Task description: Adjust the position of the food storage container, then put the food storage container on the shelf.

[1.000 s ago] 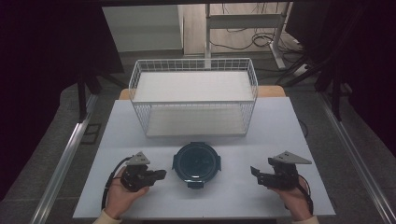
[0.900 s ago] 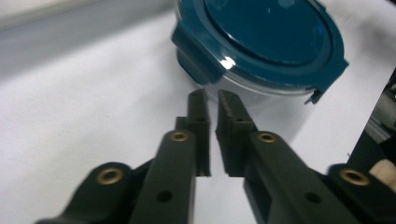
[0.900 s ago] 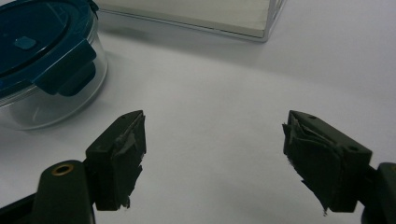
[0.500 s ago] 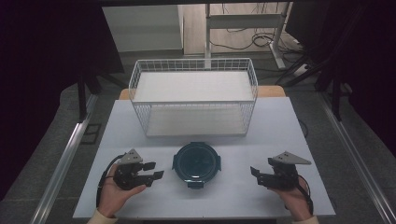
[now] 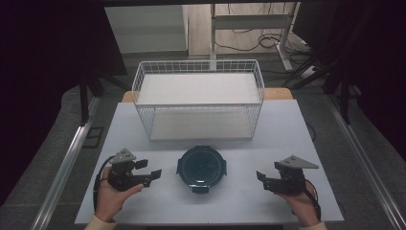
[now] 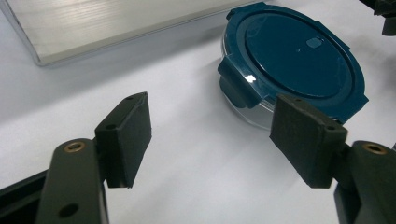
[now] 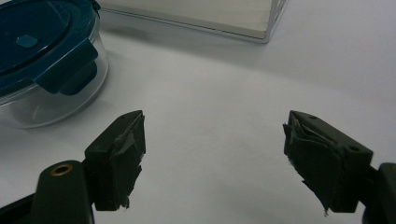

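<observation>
one wire basket behind the container

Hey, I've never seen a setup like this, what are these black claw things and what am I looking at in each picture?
A person sits at a white table and holds a hand-operated claw in each hand. The overhead picture shows the left gripper and the right gripper, one on each side of a round container with a dark blue lid. Behind it stands a white wire basket. The other two pictures come from small cameras riding on each claw, looking along its black jaws. Both claws are open and hold nothing; the left one's jaws have just been opening.
</observation>
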A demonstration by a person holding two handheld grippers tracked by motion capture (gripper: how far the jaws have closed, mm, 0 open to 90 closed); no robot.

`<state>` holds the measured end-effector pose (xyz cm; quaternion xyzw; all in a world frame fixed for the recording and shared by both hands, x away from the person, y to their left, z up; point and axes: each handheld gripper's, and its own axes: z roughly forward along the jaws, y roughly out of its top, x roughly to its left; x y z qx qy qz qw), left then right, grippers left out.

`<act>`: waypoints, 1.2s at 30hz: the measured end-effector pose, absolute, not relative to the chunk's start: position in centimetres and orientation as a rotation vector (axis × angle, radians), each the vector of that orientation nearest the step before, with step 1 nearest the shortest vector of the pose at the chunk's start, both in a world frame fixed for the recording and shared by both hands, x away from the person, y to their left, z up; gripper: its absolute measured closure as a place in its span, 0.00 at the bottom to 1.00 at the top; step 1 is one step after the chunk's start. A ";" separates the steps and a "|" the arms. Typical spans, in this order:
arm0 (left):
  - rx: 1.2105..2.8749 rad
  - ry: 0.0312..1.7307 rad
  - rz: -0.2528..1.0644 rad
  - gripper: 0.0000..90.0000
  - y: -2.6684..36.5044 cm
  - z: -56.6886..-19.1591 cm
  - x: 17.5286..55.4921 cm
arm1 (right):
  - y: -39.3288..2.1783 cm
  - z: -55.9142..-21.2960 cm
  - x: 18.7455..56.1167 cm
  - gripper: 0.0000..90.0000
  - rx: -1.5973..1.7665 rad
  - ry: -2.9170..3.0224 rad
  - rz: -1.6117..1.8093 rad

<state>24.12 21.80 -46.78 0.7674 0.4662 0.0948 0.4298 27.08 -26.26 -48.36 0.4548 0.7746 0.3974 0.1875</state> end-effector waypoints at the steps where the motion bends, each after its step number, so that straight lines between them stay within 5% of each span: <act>1: 1.915 1.163 0.237 0.32 21.8 -46.8 24.1 | -26.3 -48.4 27.1 0.22 1.280 2.180 1.118; 36: 1.846 1.222 -0.047 0.23 18.1 -45.8 28.1 | -19.8 -46.3 28.7 0.14 1.396 2.354 1.402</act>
